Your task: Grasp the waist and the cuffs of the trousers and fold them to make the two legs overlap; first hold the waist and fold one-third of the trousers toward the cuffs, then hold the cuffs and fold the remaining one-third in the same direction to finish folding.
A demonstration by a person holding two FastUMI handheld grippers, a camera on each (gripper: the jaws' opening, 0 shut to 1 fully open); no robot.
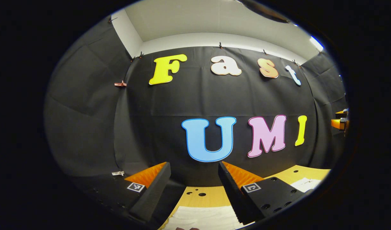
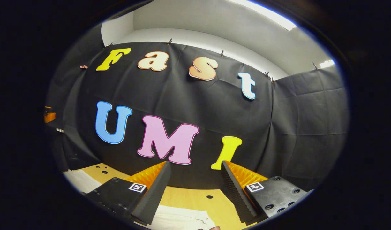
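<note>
The table, a light wooden surface with small round holes, is taken as the landmark. It is seen low in both views, running up to the black cloth wall.

The trousers are seen as a pale, whitish cloth lying flat on the table, at its near edge. In the left gripper view a broad, smooth panel of the cloth is seen beneath and between the fingers, and a further pale patch lies on the table off to the right. In the right gripper view the cloth shows a crease or seam line near its edge. Waist and cuffs cannot be told apart from these views, nor can it be told whether any fold has been made.

The left gripper is held above the table with its fingers spread wide and nothing between them. The right gripper is likewise spread and empty, raised above the table and pointed at the wall.

Judgement: no grasp is in hand; the moment is taken to be either ahead of the first fold or between folds. The next move is judged to call for both grippers being tipped down to the cloth's edge, one at the waist and one at the cuffs, and closed on the fabric layers without the table being scraped.
</note>
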